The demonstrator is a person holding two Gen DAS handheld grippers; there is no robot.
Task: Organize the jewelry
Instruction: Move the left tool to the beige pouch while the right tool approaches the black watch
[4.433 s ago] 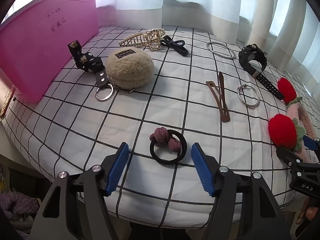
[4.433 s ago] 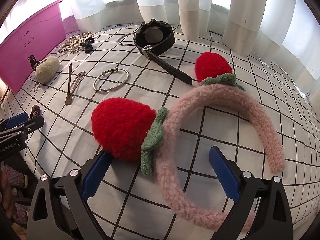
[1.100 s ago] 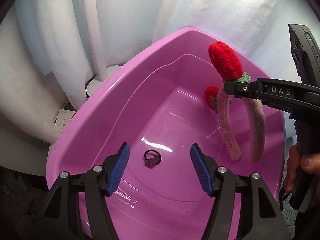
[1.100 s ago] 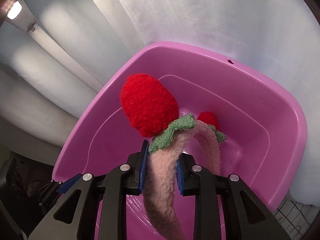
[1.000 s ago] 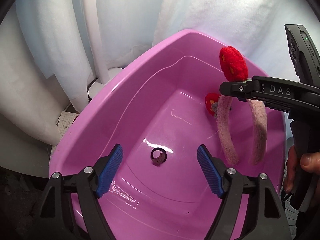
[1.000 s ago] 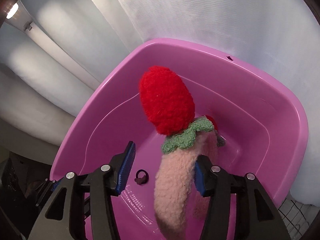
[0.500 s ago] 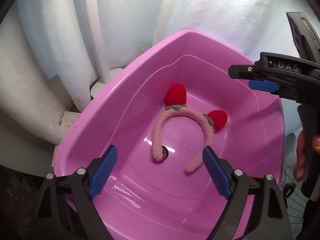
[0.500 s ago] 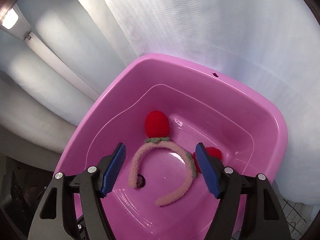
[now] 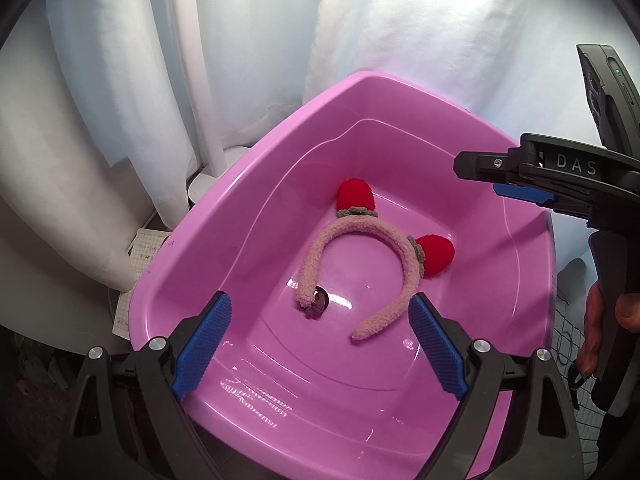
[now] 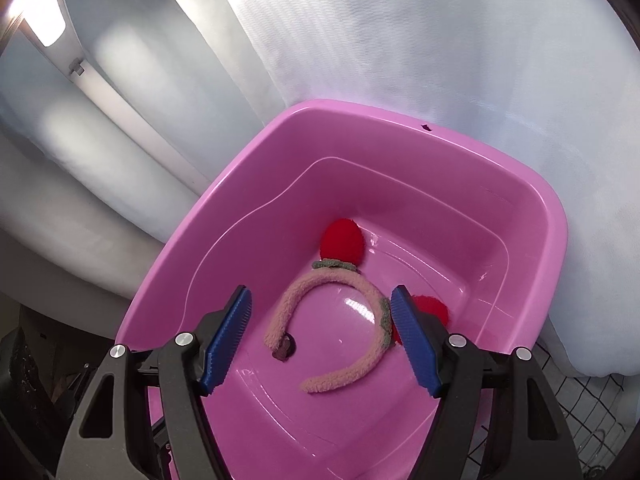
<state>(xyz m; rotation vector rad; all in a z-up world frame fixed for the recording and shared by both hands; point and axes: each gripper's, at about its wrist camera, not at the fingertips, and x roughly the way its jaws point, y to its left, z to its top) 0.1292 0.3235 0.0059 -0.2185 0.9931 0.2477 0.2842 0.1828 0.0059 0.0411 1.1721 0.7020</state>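
Two views look down into the same pink plastic basin (image 9: 208,240), the largest thing here apart from the white curtains (image 10: 440,40) that hang behind it. The basin's rim (image 10: 400,114) curves against the fabric, and its glossy floor catches spots of light.

On that floor lies a fuzzy pink headband (image 9: 348,232), resting flat with its arch toward the far wall and both ends pointing toward the cameras. It carries two red strawberry pom-poms with green leaf collars: one (image 9: 355,196) at the top of the arch, the other (image 9: 436,254) on the right side near the basin wall. In the right wrist view the headband (image 10: 328,284) shows the same layout.

The left tongs (image 9: 320,344) hang above the near part of the basin, their jaws opening and already spread wide, with nothing between the blue pads (image 9: 202,344). The right tongs (image 10: 320,338) also stand spread above the basin, gripping nothing; the headband lies well below them. From the left wrist view the right tongs (image 9: 520,184) reach in from the right edge over the basin's rim, and a hand (image 9: 600,320) grips their handle.

Smallest is a dark hair tie (image 9: 318,304) with a knitted knot, lying on the basin floor and touching the headband's left end, partly tucked under it.
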